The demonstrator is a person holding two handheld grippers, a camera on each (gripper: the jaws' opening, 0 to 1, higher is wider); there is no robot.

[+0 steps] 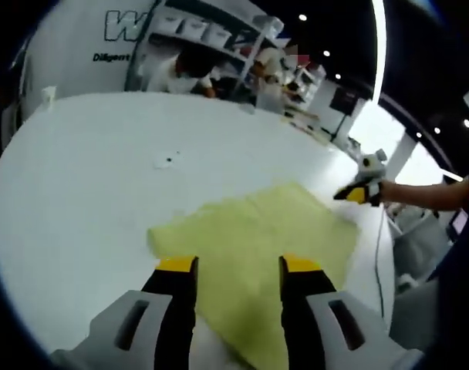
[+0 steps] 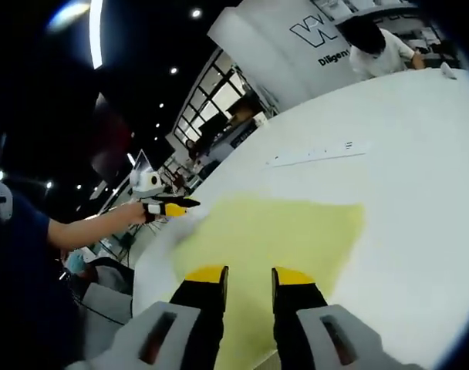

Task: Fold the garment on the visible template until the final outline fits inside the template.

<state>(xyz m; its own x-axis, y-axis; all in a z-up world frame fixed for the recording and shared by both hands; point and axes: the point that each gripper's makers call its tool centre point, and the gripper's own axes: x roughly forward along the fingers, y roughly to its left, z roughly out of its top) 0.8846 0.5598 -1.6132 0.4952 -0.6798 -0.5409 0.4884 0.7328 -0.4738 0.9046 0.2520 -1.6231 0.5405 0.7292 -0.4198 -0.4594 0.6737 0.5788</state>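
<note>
Found the pale yellow-green fabric garment (image 1: 258, 239) spread flat near one edge of the broad white tabletop (image 1: 88, 193), already a compact, roughly four-sided shape. Could not make out any template outline around it. Judged the step in hand to be setting up another fold. To do that well: needed to take two corners of the same edge, pinch only the top layer cleanly, lift both sides together at an even height, carry the edge across in one sweep, and lay it square so no flap strayed outward. Also needed to keep the cloth away from the table's rim, which ran close by on the far side. Held the left gripper (image 1: 238, 266) low over the near edge of the cloth, yellow-tipped jaws spread wide, nothing between them, pointing along the fabric. Held the right gripper (image 2: 248, 276) above the opposite edge, jaws parted more narrowly, likewise grasping nothing as far as its own view showed. Saw each tool from the other's view reaching to a corner of the cloth at the end of an outstretched forearm, tips at or just beside the fabric; could not tell whether touching.
</note>
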